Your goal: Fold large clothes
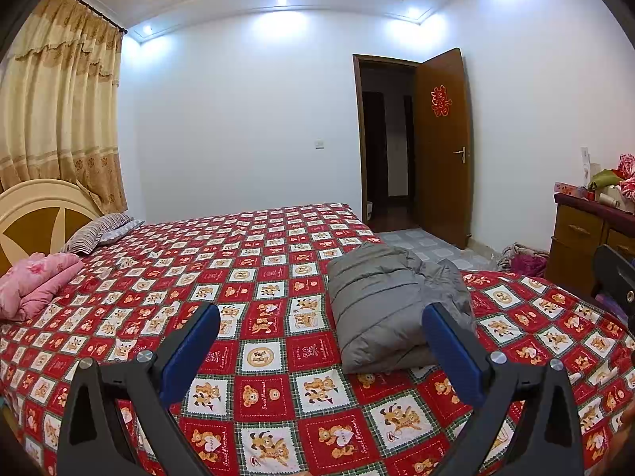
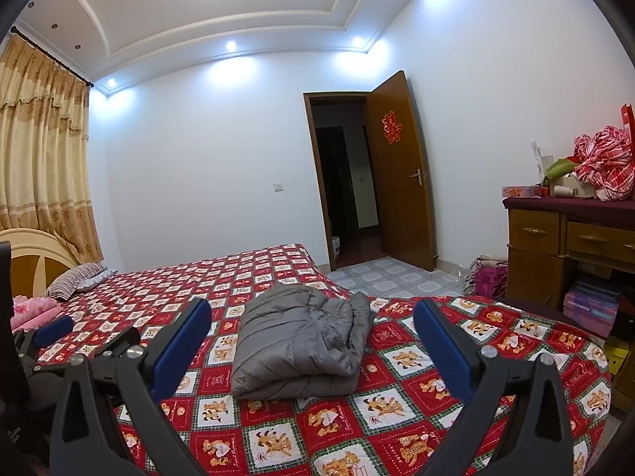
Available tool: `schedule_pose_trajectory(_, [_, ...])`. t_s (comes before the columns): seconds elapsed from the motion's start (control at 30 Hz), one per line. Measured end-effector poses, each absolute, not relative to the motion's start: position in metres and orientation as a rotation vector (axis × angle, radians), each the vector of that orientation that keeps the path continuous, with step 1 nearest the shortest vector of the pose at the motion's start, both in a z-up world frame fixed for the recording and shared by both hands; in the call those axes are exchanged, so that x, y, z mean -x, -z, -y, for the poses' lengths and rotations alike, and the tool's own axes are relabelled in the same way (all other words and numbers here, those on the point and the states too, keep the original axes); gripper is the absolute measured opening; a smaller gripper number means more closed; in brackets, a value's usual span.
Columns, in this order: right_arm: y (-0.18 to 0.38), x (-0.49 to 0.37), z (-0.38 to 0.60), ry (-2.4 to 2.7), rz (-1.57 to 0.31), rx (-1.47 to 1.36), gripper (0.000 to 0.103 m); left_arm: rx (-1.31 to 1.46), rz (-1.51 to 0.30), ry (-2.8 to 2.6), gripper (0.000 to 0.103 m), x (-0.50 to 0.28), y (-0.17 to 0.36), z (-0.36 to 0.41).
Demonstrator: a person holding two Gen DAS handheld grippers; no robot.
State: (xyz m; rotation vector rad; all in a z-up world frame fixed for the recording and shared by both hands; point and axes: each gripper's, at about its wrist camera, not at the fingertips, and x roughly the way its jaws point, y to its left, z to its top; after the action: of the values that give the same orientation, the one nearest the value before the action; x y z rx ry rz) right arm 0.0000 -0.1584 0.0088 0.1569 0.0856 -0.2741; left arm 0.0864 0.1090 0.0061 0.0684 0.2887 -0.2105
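A grey quilted jacket point(image 1: 381, 301) lies folded into a thick bundle on the bed's red patterned cover point(image 1: 258, 261). My left gripper point(image 1: 321, 317) is open above the cover, its right blue finger just in front of the bundle's near right corner, with nothing held. In the right wrist view the same folded jacket point(image 2: 301, 341) rests between and beyond my right gripper's point(image 2: 311, 315) wide open blue fingers, which hold nothing. The left gripper point(image 2: 53, 331) shows at that view's left edge.
A pink folded quilt point(image 1: 31, 281) and a striped pillow point(image 1: 95, 230) lie near the headboard at left. A wooden dresser point(image 2: 563, 246) piled with clutter stands at right, with clothes point(image 2: 488, 277) on the floor beside it. An open door point(image 1: 440, 146) is behind the bed.
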Motion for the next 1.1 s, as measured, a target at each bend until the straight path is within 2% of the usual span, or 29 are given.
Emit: schedule_pose_trajectory(1.1, [-0.0069, -0.0004, 0.1599, 0.272, -0.086, -0.156, 0.103, -0.071, -0.289, 0.205, 0.102, -0.09, -0.0049, -0.1185])
